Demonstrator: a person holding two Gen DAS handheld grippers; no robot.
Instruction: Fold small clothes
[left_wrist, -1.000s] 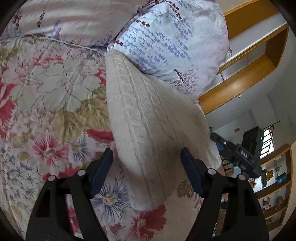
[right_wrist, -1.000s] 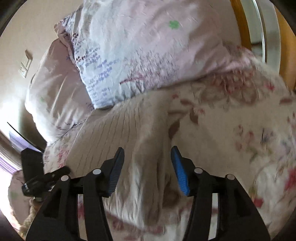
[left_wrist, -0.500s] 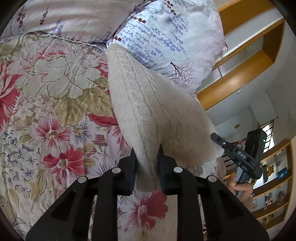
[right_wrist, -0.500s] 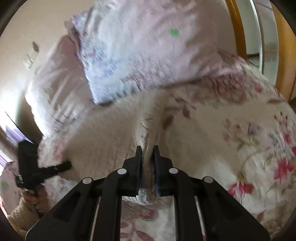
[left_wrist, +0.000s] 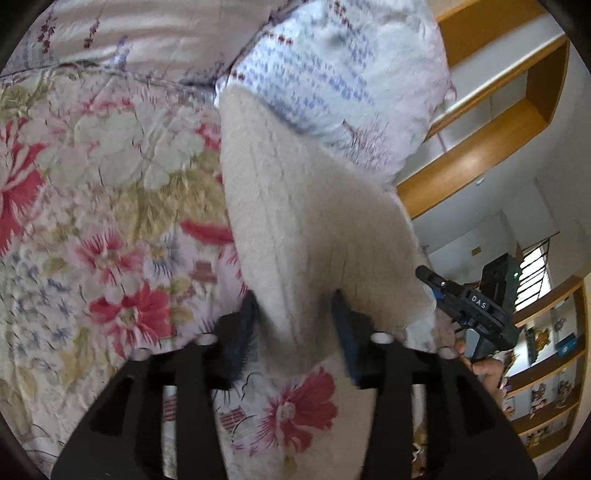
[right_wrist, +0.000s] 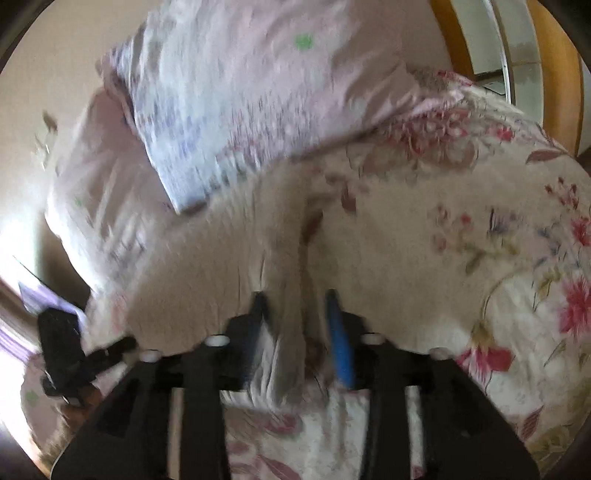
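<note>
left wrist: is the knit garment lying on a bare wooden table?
No, the cream knit garment lies on a floral bedspread beside a pillow.

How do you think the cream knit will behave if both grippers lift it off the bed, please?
The knit is probably floppy: it bunches into a ridge between the left gripper fingers. It will likely sag between the left and right gripper. Its fuzzy cable texture suggests little slipping.

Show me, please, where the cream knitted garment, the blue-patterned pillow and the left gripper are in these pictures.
cream knitted garment (left_wrist: 303, 221): left wrist view, middle of the knit panel.
blue-patterned pillow (left_wrist: 332, 66): left wrist view, centre of its printed face.
left gripper (left_wrist: 297, 325): left wrist view, midway between the fingertips.
</note>
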